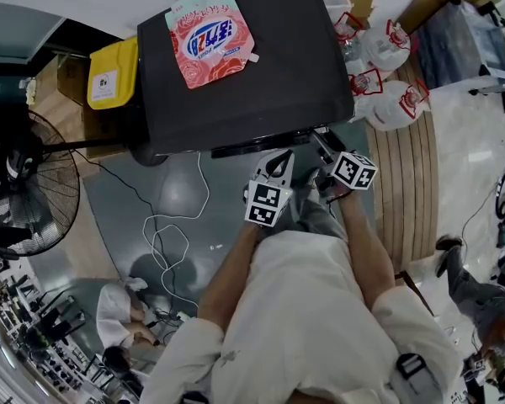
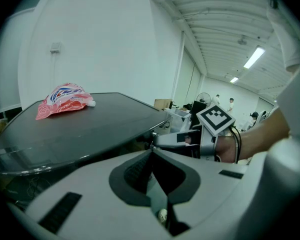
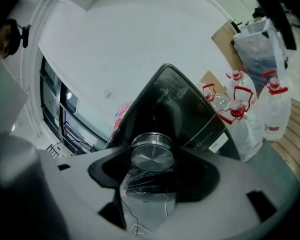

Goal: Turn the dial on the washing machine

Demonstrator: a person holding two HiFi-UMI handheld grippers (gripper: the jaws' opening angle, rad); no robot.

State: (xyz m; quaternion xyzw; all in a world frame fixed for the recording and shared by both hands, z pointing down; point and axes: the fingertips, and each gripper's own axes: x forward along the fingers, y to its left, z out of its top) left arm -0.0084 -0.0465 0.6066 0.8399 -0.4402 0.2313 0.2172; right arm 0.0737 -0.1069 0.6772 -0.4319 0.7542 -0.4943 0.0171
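The washing machine (image 1: 252, 82) is black with a flat dark lid (image 2: 90, 126); a red and white pouch (image 1: 209, 36) lies on the lid. Its round silver dial (image 3: 150, 151) on the front panel fills the gap between the jaws in the right gripper view. My right gripper (image 3: 152, 159) is shut on that dial, its fingers at the dial's left and right sides. In the head view the right gripper (image 1: 324, 148) reaches under the machine's front edge. My left gripper (image 1: 279, 165) hangs just left of it, short of the panel, shut with nothing in it (image 2: 151, 151).
Several large water bottles (image 1: 387, 74) with red handles stand to the right of the machine on wooden slats (image 1: 412, 175). A yellow bin (image 1: 114, 74) is on its left, a floor fan (image 1: 25, 183) further left. A white cable (image 1: 164, 234) loops over the grey floor.
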